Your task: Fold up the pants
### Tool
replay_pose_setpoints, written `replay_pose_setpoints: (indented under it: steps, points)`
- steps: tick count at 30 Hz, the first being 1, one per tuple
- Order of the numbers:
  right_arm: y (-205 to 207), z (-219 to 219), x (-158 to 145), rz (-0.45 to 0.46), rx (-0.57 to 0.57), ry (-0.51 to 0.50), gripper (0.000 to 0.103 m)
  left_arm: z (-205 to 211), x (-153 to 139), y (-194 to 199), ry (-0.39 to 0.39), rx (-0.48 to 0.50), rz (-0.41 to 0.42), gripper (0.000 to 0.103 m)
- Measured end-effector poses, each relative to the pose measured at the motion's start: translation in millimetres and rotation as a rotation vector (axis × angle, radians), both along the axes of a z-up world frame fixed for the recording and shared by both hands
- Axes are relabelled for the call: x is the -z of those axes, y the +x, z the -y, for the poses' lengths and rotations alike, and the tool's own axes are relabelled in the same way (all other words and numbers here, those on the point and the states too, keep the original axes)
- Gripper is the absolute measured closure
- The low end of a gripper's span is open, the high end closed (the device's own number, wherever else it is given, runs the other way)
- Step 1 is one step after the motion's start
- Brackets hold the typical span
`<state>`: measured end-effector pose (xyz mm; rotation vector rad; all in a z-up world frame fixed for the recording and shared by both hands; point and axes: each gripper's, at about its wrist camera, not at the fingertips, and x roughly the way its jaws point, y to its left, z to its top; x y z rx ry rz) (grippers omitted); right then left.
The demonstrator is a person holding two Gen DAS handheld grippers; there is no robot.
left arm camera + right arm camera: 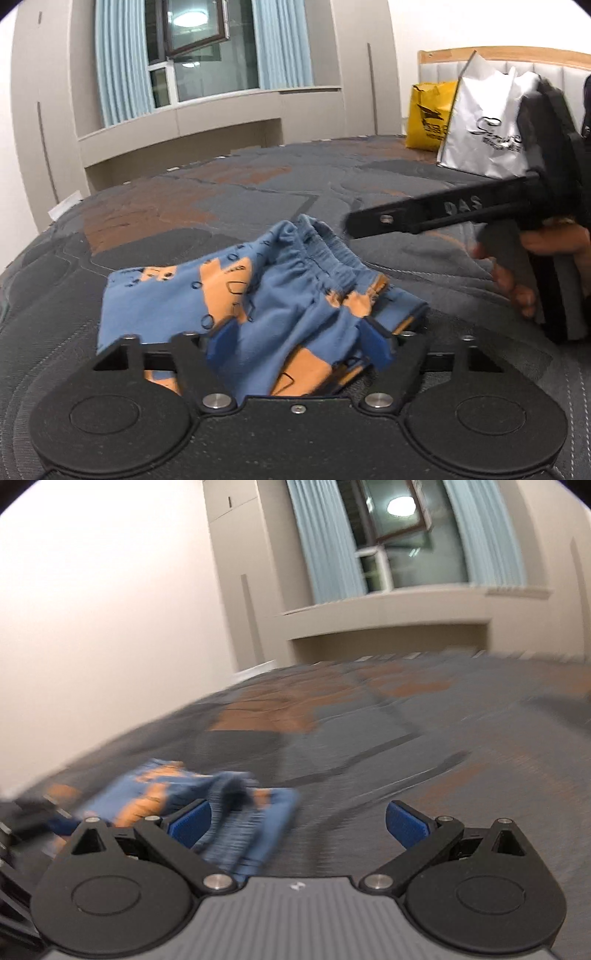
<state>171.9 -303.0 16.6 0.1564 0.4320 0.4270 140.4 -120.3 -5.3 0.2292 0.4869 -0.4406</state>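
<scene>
The folded blue pants [258, 295] lie on the bed [221, 206] between the spread left gripper [299, 339], the right gripper [297, 823] spread too, bags [480, 122] at upper right.

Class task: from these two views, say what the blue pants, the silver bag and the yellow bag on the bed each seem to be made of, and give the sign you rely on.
Blue pants: soft matte knit, probably cotton jersey; it drapes in folds and the waistband is gathered.
Silver bag: likely glossy coated paper or foil; it stands stiff with sharp creases and sheen.
Yellow bag: paper or plastic, hard to tell; crumpled, faintly shiny.
</scene>
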Motion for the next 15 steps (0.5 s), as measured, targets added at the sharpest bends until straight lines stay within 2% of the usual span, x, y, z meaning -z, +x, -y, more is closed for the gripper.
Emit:
replay_pose_setpoints:
  steps: [3, 9, 11, 13, 15]
  points:
    - [6, -7, -2, -0.027, -0.063, 0.039, 0.002, -1, -2, 0, -0.013, 0.017, -0.014, 0.046]
    - [23, -22, -5, -0.08, -0.111, 0.064, 0.031, 3, -1, 8, -0.027, 0.024, -0.062, 0.08]
    - [30, -26, -4, -0.1, -0.122, 0.073, 0.052, 3, -2, 8, -0.036, 0.019, -0.068, 0.096]
    - [33, -30, -2, -0.111, -0.12, 0.073, 0.068, 2, -3, 6, -0.043, 0.014, -0.057, 0.098]
    - [31, -28, -1, -0.105, -0.114, 0.082, 0.077, 2, -4, 5, -0.047, 0.015, -0.056, 0.099]
